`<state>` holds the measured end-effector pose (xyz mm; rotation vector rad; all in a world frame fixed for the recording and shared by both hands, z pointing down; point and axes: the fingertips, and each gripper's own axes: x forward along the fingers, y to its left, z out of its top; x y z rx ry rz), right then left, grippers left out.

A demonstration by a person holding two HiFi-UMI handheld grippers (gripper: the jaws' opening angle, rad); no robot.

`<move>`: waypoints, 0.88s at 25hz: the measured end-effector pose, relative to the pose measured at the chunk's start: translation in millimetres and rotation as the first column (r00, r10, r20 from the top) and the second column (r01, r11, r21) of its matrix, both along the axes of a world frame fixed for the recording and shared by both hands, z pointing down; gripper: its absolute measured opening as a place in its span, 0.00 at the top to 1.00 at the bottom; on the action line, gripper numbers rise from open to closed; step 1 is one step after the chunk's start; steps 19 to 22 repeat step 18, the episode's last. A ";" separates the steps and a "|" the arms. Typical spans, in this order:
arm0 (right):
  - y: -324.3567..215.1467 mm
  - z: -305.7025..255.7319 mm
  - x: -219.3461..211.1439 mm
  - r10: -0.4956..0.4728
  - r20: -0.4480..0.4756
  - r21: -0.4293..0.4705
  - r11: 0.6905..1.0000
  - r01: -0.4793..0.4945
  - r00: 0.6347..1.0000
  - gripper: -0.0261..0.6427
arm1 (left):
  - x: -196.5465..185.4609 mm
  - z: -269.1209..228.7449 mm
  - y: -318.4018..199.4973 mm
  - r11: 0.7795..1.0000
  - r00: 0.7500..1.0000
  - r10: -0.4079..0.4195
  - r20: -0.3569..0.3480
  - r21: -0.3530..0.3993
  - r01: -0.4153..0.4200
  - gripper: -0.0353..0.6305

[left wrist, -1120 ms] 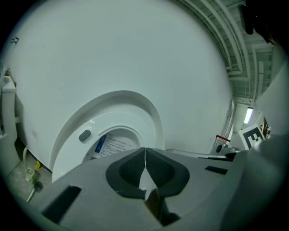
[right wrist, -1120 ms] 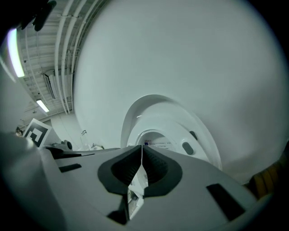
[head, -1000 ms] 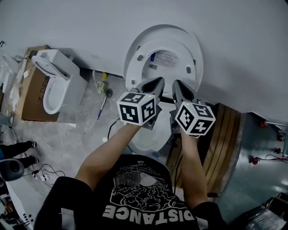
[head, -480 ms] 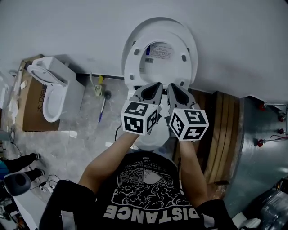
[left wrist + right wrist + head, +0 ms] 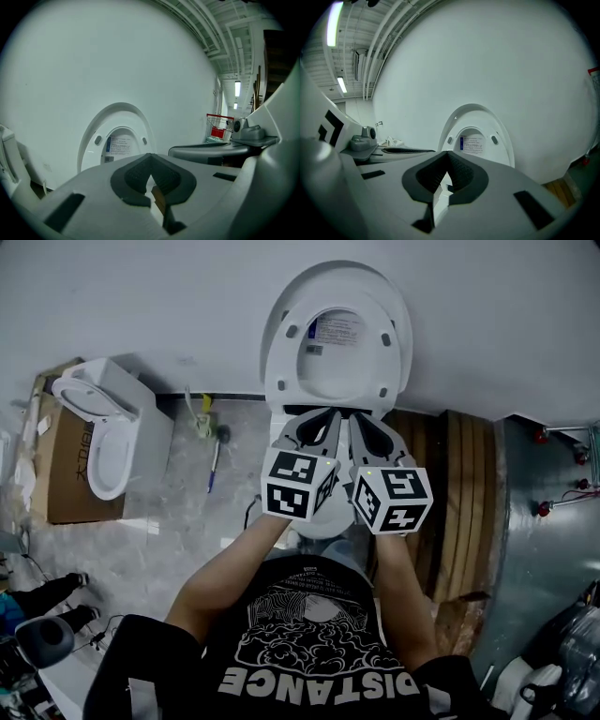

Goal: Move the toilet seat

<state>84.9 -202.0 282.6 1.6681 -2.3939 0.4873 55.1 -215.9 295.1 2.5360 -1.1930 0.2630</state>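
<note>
The white toilet seat stands raised with the lid against the grey wall; a printed label shows through its opening. It also appears upright in the left gripper view as the seat and in the right gripper view as the seat. My left gripper and right gripper are side by side over the bowl, their tips just below the seat's hinge end and apart from it. Both the left gripper and the right gripper are shut with nothing between the pads.
A second white toilet sits on a cardboard box at the left. A brush and small items lie on the floor by the wall. Wooden boards lie right of the bowl. Someone's feet show at lower left.
Both grippers have drawn closer together and nearer the raised seat. The seat itself has not moved against the wall.
</note>
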 end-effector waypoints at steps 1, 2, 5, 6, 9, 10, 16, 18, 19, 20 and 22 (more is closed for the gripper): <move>3.4 -0.6 -0.8 0.008 -0.004 0.000 1.000 -0.008 1.000 0.94 | -0.6 -1.2 3.2 1.000 1.000 0.012 0.007 0.007 -0.012 0.93; 6.5 -1.3 -1.6 0.014 -0.008 -0.001 1.000 -0.014 1.000 0.94 | -1.3 -2.6 6.4 1.000 1.000 0.022 0.013 0.013 -0.022 0.93; 12.3 -2.5 -4.1 0.024 -0.019 -0.002 1.000 -0.024 1.000 0.94 | -3.5 -4.3 11.9 0.999 0.999 0.038 0.019 0.018 -0.039 0.93; 13.1 -2.7 -4.5 0.026 -0.023 -0.002 1.000 -0.026 0.999 0.94 | -3.7 -4.4 12.5 0.999 0.999 0.041 0.017 0.016 -0.041 0.93; 13.3 -3.0 -5.4 0.028 -0.038 0.001 1.000 -0.028 0.999 0.94 | -3.0 -4.9 13.6 0.998 0.999 0.052 0.016 0.019 -0.052 0.93; 12.8 -3.3 -5.3 0.028 -0.041 0.002 1.000 -0.028 0.999 0.94 | -2.7 -5.2 13.8 0.998 0.998 0.055 0.017 0.020 -0.056 0.93; 12.9 -5.0 -2.6 0.030 -0.051 0.001 1.000 -0.030 0.998 0.94 | -3.4 -4.3 17.1 0.998 0.998 0.062 0.024 0.018 -0.063 0.93; 12.3 -5.5 -1.3 0.029 -0.052 0.000 1.000 -0.029 0.998 0.94 | -2.4 -3.8 17.7 0.998 0.998 0.065 0.026 0.013 -0.065 0.93; 12.3 -5.5 -1.3 0.029 -0.052 0.000 1.000 -0.029 0.998 0.94 | -2.4 -3.8 17.7 0.998 0.998 0.065 0.026 0.013 -0.065 0.93; 12.3 -5.5 -1.3 0.029 -0.052 0.000 1.000 -0.029 0.998 0.94 | -2.4 -3.8 17.7 0.998 0.998 0.065 0.026 0.013 -0.065 0.93; 12.3 -5.5 -1.3 0.029 -0.052 0.000 1.000 -0.029 0.998 0.94 | -2.4 -3.8 17.7 0.998 0.998 0.065 0.026 0.013 -0.065 0.93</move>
